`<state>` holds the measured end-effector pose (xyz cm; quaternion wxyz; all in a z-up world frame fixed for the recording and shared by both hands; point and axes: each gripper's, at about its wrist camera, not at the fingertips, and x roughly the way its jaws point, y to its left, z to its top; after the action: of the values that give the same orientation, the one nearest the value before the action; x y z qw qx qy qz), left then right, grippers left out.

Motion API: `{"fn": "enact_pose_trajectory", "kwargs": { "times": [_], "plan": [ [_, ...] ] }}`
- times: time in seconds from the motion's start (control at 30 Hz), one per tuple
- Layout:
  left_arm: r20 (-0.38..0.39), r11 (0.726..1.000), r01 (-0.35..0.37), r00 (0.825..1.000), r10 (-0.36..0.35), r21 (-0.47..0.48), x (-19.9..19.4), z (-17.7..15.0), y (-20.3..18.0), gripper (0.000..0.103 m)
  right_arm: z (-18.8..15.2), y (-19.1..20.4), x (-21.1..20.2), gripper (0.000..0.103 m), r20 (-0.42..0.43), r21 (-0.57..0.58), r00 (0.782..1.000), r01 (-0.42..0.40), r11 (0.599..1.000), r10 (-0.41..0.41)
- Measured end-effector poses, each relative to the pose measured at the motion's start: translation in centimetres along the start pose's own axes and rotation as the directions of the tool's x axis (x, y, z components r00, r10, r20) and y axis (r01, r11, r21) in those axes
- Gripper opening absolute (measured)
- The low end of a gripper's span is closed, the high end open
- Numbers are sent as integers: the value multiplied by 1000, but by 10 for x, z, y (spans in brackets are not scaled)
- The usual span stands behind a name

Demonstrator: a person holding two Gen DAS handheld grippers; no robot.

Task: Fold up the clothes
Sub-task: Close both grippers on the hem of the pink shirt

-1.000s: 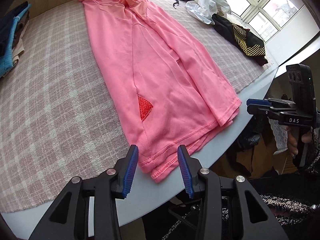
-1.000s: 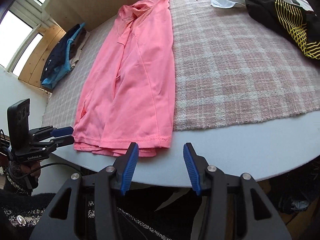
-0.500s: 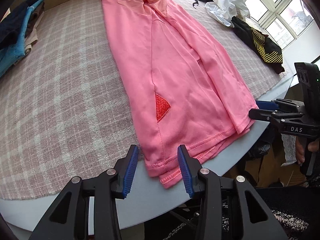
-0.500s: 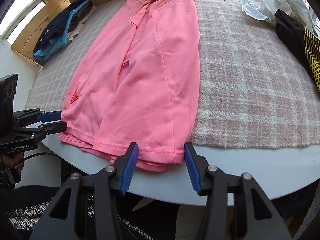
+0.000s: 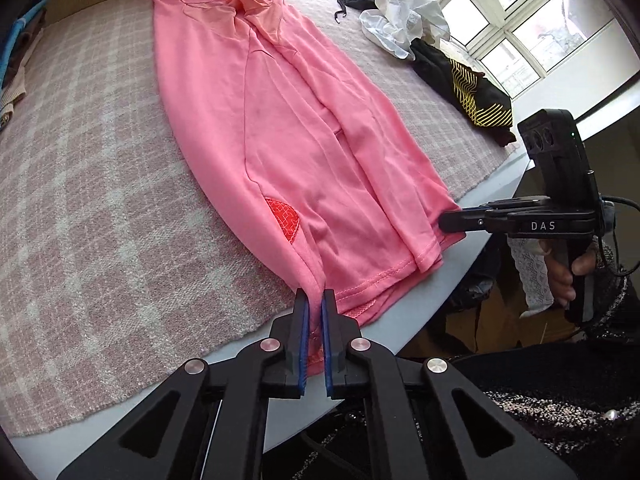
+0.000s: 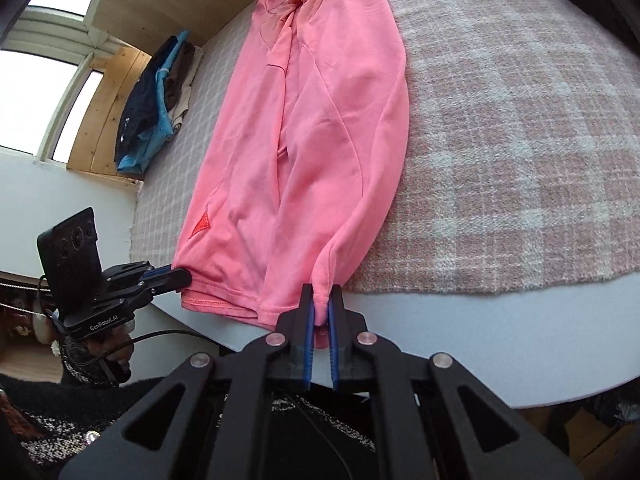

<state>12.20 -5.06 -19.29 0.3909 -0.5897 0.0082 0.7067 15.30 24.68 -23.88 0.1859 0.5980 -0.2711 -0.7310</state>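
A pink shirt (image 5: 288,128) lies lengthwise on the plaid blanket, its sides folded inward and a red triangle patch (image 5: 284,222) near the hem. My left gripper (image 5: 315,296) is closing on the hem's left corner, and its blue pads press the cloth between them. In the right wrist view the same shirt (image 6: 312,128) runs away from me. There my right gripper (image 6: 321,294) is closing on the hem's right corner, with cloth pinched between its pads. Each gripper also shows in the other's view, the right gripper (image 5: 448,222) and the left gripper (image 6: 180,278), both at the hem.
The plaid blanket (image 5: 80,184) covers a pale table whose front edge (image 6: 500,320) is bare. A white garment (image 5: 404,20) and a black and yellow garment (image 5: 468,88) lie at the far right. Folded clothes (image 6: 156,104) are stacked at the left. Windows stand behind.
Both grippers have moved forward onto the hem and gone from open to shut on it. The cloth now puckers up at each pinched corner.
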Motion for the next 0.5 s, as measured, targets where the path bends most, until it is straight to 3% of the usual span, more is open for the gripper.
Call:
{"fn": "enact_pose_trajectory", "kwargs": {
  "times": [0.13, 0.3, 0.5],
  "plan": [
    [59, 985, 149, 988, -144, -92, -24, 13, 12, 5, 27, -3, -25, 6, 85, 85, 986, -153, 985, 146],
    [152, 961, 250, 961, -232, -117, -42, 57, 25, 4, 89, 3, -41, 6, 164, 84, 957, -256, 963, 240],
    [237, 984, 167, 960, -148, -65, -52, 139, 62, 4, 184, 3, -34, 6, 187, 62, 963, -209, 976, 194]
  ]
}}
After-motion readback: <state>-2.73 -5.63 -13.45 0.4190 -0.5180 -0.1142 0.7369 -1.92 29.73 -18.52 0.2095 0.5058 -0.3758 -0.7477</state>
